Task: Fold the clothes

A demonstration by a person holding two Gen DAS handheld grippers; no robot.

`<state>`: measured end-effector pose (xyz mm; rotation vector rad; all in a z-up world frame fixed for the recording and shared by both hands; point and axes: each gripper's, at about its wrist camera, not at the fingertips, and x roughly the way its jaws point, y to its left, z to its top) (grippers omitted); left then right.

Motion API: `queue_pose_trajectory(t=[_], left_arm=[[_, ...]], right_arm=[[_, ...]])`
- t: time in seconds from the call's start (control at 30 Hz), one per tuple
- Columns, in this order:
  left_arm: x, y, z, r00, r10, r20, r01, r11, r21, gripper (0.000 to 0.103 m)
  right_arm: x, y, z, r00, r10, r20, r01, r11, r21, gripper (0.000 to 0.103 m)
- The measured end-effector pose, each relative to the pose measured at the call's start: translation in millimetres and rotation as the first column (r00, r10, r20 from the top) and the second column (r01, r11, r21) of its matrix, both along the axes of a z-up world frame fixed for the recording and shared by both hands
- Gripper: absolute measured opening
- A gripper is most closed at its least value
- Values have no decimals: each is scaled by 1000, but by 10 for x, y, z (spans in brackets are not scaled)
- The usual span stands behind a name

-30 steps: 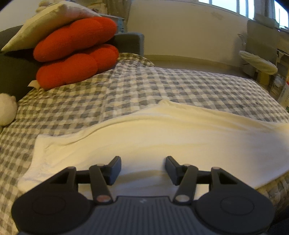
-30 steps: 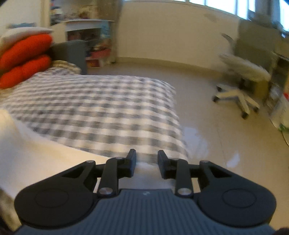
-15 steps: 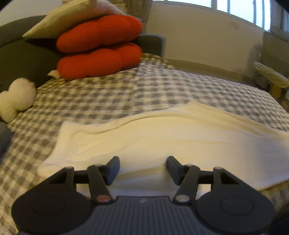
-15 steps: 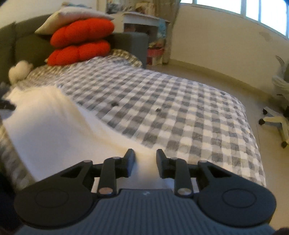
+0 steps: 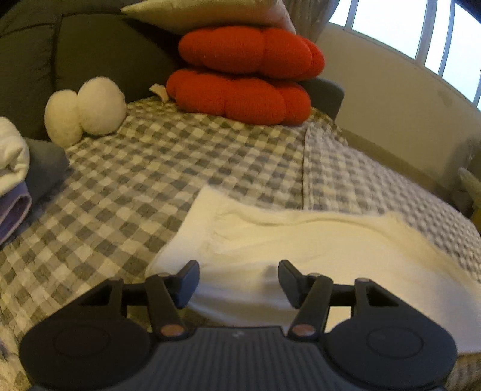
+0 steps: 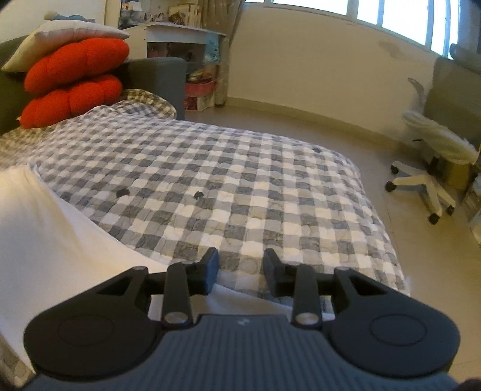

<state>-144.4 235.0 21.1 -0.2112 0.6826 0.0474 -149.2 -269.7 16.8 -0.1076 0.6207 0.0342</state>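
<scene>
Here a cream-white garment (image 5: 300, 255) lies spread flat along the near edge of a bed covered in a grey-and-white checked quilt (image 5: 156, 180). The cloth looks soft and plain, with shallow wrinkles and a gently wavy far edge; its left end is a straight, squared edge. In the right wrist view the same garment (image 6: 45, 240) runs from the left side toward the near right, narrowing under the tool, with a small printed label showing at its near right end.

The left gripper (image 5: 239, 278) hovers over the left part of the garment, its fingers spread wide with only cloth seen below and between them, nothing pinched. The right gripper (image 6: 242, 270) sits above the garment's right end at the quilt's near edge; its fingers stand apart at a narrower gap, have just been opening a little, and hold nothing.

Only the left wrist view shows the stack of folded clothes (image 5: 13, 180) at the far left, white over grey and purple, and two white fluffy balls (image 5: 84, 109) against the dark sofa back. Both views show the two red cushions (image 5: 240, 78) under a pale pillow (image 5: 204, 13). Only the right wrist view shows the bare floor, a white swivel chair (image 6: 433, 168) at the far right, and a white shelf (image 6: 180, 33) with clutter by the curtain.
</scene>
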Motion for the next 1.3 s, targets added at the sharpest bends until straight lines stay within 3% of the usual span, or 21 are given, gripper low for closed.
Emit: queue_pose_trajectory(t=[0.23,0.33,0.47,0.6,0.77,0.97,1.0,1.03,1.07,1.1,1.3], left_arm=[[176,-366,112,993,-112,31,111,993,29,60],[349,-550,55,986,-163,23,162,986,45,60],[535,-669,-101,987,-163,0,163,986,45,60],[519,-688,-162,988,-153,4,152,987,40,60],[487,-578,-146,987,-158,19,156,985,76,60],[457,-263,-151,992,-124,30,122,990,67,60],[450,-225,-167,992,-120,27,118,991,67,60],[451,-193,-185,993,-114,22,113,991,67,60],[454,-169,-200,994,-111,20,109,992,66,60],[454,-146,-208,993,-112,23,111,992,59,60],[436,-115,-205,992,-117,47,115,992,44,59]], right_arm=[[-87,124,121,997,71,17,-72,995,62,34],[-39,267,175,992,126,9,-127,989,71,35],[120,573,256,971,238,-5,-237,967,91,36],[386,1027,359,919,395,2,-393,912,117,39],[907,1665,423,820,572,-10,-562,810,167,41],[1508,2249,270,728,681,-79,-637,714,289,41],[1551,2317,226,712,696,-93,-649,703,293,35],[1562,2370,195,700,707,-102,-660,695,284,16],[1552,2422,181,689,717,-103,-675,687,267,14],[1512,2462,193,679,727,-97,-693,679,242,6],[1447,2373,376,732,682,-17,-669,723,171,3]])
